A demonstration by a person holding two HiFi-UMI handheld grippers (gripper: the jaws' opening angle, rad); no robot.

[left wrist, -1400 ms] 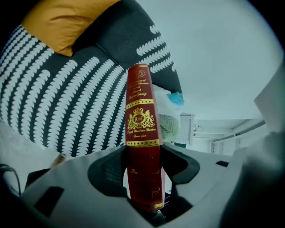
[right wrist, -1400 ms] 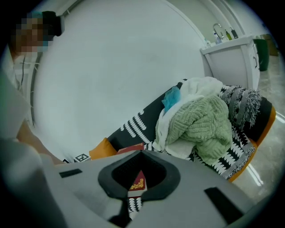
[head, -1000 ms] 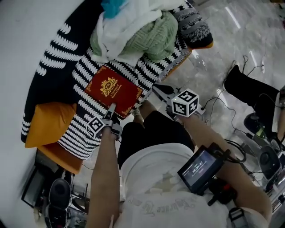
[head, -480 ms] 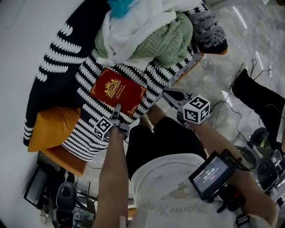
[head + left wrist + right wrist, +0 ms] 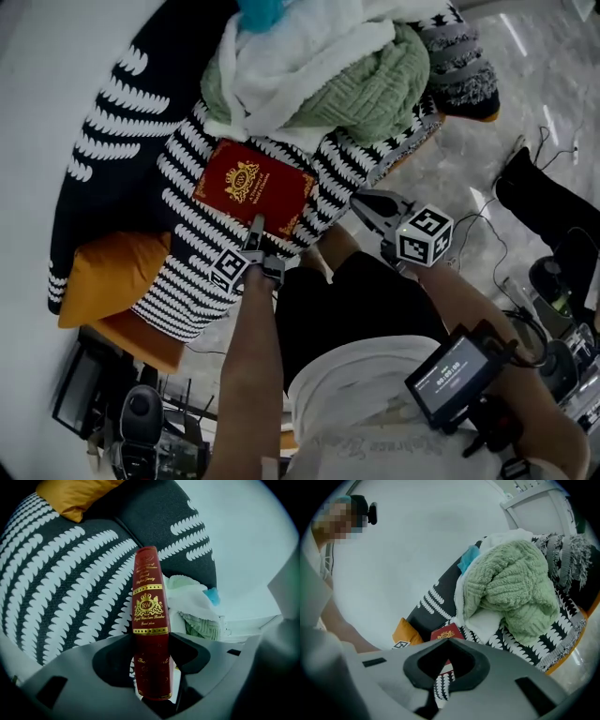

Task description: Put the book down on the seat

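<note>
My left gripper is clamping the book by the near end of its spine, the rest jutting ahead of the jaws over the striped seat; it is looking stiff, hardbound, weighty, its glossy cover slippery; my right gripper is hanging closed, empty.

We find open room on the striped seat cover, between the red book and the orange cushion at its left end. Just beyond the book, a heap of green and white blankets blocks the way across the far end.
</note>
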